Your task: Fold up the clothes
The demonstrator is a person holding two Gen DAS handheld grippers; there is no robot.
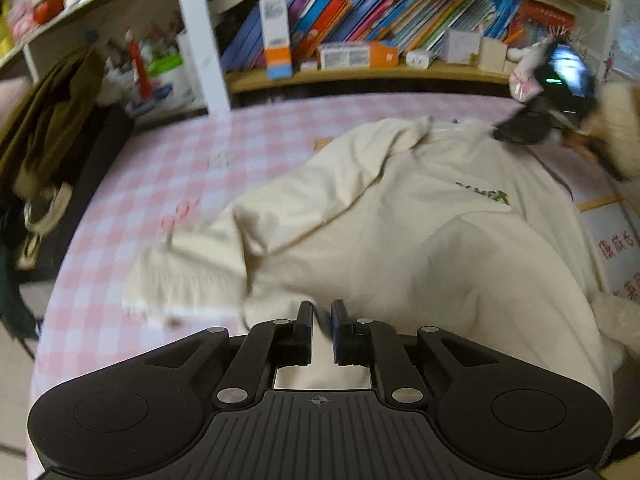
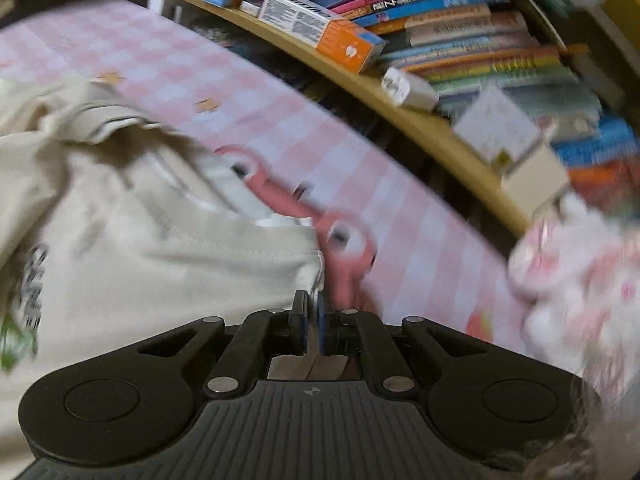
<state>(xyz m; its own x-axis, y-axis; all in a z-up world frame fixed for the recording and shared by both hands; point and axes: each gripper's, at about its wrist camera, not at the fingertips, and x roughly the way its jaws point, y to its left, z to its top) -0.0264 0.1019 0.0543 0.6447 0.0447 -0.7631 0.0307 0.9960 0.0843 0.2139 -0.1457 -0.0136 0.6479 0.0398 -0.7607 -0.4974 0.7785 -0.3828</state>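
Pinching one cream sweatshirt [image 1: 400, 216]: two grippers, left gripper [image 1: 321, 312], right gripper [image 2: 313, 304] (fingers nearly closed).

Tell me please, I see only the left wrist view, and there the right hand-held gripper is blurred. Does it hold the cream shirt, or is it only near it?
Observer: It holds it. In the right wrist view the right hand-held gripper is shut on an edge of the cream shirt.
Operator: Is anything under the shirt at that place?
Observer: Yes. A pink plastic piece with round holes lies partly under that edge, on the checked cloth. It is too blurred to name for certain.
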